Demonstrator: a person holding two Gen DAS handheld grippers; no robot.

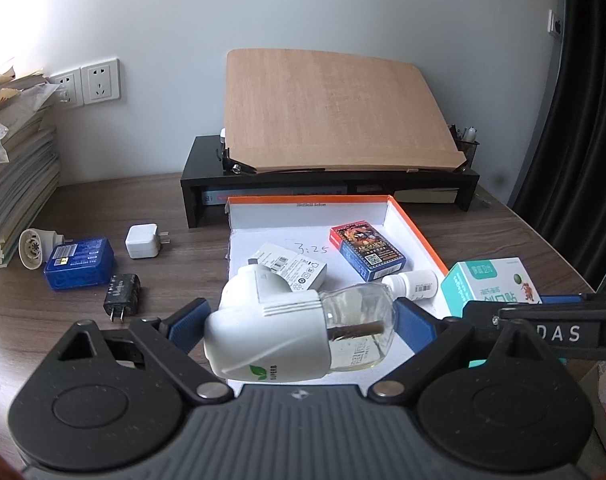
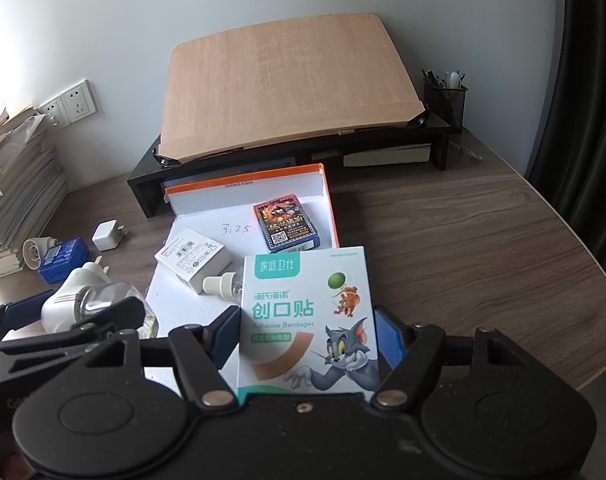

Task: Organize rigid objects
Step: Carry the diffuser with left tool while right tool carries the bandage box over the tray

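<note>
My left gripper (image 1: 303,316) is shut on a white plug-in mosquito repeller with a clear bottle (image 1: 287,328), held over the near edge of the orange-rimmed white box lid (image 1: 413,222). My right gripper (image 2: 307,332) is shut on a teal and white adhesive bandage box (image 2: 307,320), held just right of the lid's near end. Inside the lid lie a card deck (image 1: 367,252), a white charger box (image 1: 291,266) and a small white bottle (image 1: 413,283). The repeller also shows in the right wrist view (image 2: 83,300).
On the wooden desk left of the lid lie a white charger (image 1: 143,241), a black charger (image 1: 123,296), a blue box (image 1: 79,262) and a white plug-in part (image 1: 31,249). A paper stack (image 1: 11,168) stands far left. A black riser with a tilted wooden board (image 1: 331,116) stands behind.
</note>
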